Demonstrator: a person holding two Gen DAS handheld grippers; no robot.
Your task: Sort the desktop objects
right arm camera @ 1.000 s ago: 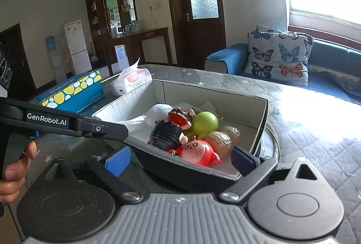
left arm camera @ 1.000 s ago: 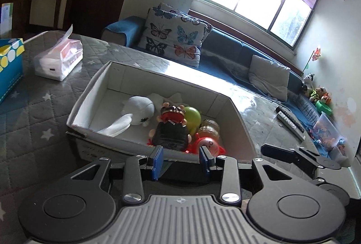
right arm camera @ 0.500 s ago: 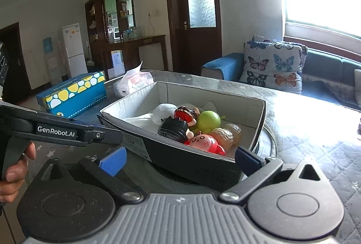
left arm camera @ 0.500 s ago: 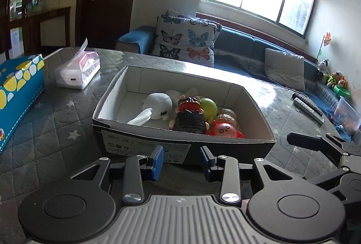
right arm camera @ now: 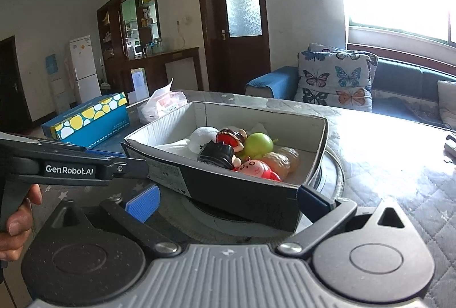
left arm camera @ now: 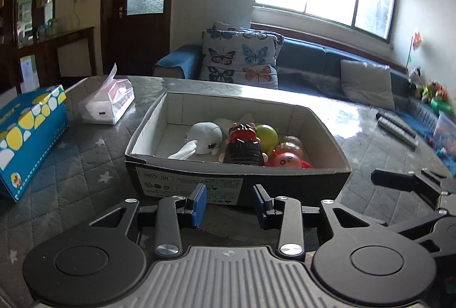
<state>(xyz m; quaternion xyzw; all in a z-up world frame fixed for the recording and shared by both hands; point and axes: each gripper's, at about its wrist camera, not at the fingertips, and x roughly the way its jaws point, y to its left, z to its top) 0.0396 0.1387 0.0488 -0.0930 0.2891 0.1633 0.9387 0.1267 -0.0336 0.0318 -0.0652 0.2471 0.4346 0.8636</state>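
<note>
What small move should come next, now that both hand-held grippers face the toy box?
Probably ease both back and stop. The toys, including the green ball, lie inside the black cardboard box. The left hand-held gripper and right hand-held gripper are open and empty, and nothing loose shows nearby.

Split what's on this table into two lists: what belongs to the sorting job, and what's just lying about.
Part of the job:
- cardboard box
- white plush toy
- black-haired figurine
- green ball
- red round-faced toy
- translucent amber toys

Lying about:
- blue spotted tissue box
- soft tissue pack
- remote controls
- butterfly cushion
</note>
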